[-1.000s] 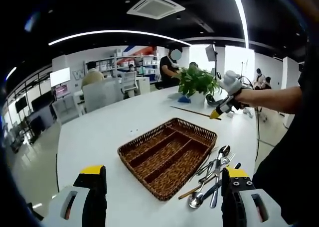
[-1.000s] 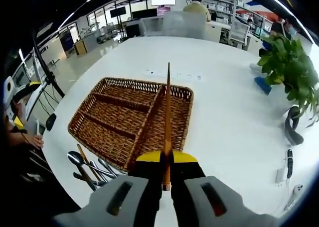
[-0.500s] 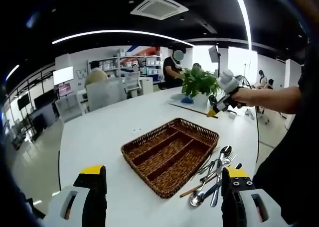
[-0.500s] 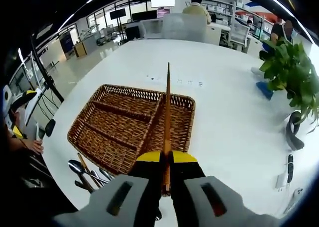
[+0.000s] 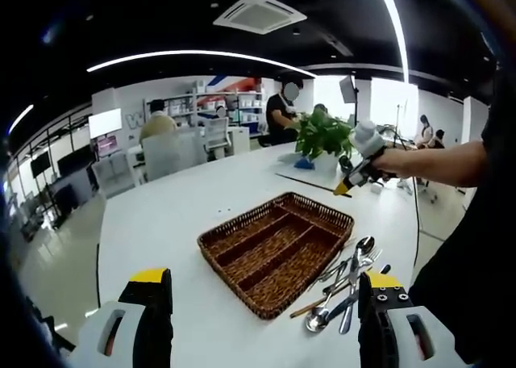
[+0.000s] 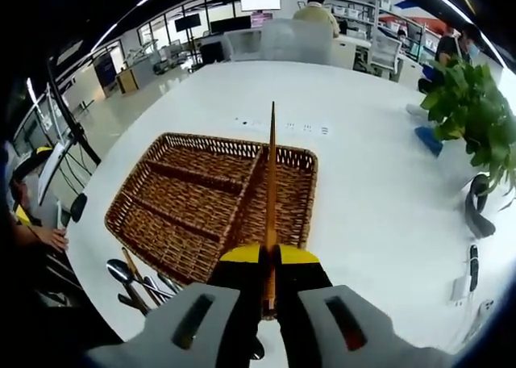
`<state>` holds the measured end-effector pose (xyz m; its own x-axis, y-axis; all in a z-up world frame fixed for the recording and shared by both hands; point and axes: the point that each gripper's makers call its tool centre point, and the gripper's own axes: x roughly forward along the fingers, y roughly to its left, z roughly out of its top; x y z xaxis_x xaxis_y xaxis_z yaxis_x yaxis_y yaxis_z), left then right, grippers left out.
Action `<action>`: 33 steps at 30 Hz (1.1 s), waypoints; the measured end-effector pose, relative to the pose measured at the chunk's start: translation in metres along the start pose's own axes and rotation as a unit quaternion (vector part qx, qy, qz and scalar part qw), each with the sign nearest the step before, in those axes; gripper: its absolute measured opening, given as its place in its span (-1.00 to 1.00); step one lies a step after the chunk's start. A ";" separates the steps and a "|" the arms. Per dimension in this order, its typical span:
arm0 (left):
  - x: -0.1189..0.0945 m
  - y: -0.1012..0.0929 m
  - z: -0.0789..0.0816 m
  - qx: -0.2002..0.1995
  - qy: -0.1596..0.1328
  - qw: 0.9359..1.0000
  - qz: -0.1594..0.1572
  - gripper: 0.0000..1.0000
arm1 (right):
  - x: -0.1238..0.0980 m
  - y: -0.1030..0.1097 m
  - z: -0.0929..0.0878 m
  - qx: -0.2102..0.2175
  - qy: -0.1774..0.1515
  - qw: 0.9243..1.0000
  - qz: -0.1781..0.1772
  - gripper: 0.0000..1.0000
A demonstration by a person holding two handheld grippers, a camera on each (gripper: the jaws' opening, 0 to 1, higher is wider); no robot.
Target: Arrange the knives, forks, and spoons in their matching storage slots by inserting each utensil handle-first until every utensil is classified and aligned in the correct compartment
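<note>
Chopstick (image 6: 271, 182), thin, stiff and light, sits clenched between my right gripper (image 6: 270, 259) fingers, at frame centre over the basket (image 6: 161, 215); left gripper (image 5: 262, 291) fingers spread, empty. I judge it slippery.

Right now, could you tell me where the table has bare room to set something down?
Bare white table lies between the wicker tray and the potted plant, and beyond the tray's far rim. The loose utensils crowd the tray's near side, and small dark items line the edge below the plant.
</note>
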<state>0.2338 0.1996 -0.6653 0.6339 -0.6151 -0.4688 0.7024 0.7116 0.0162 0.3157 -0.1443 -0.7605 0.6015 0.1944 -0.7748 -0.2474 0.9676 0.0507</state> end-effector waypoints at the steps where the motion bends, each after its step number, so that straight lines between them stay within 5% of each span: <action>1: -0.001 0.000 -0.001 0.000 0.000 1.000 0.001 1.00 | 0.001 0.000 -0.001 0.001 0.000 1.000 0.000 -0.96; 33: -0.012 -0.002 -0.011 -0.009 0.010 1.000 0.010 1.00 | 0.033 0.002 -0.035 0.033 0.032 0.999 -0.008 -0.96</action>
<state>0.2213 0.2089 -0.6697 0.6409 -0.5938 -0.4864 0.6839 0.7295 0.0105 0.3087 -0.1419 -0.8084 0.5542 0.1691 -0.8151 -0.1861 0.9795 0.0767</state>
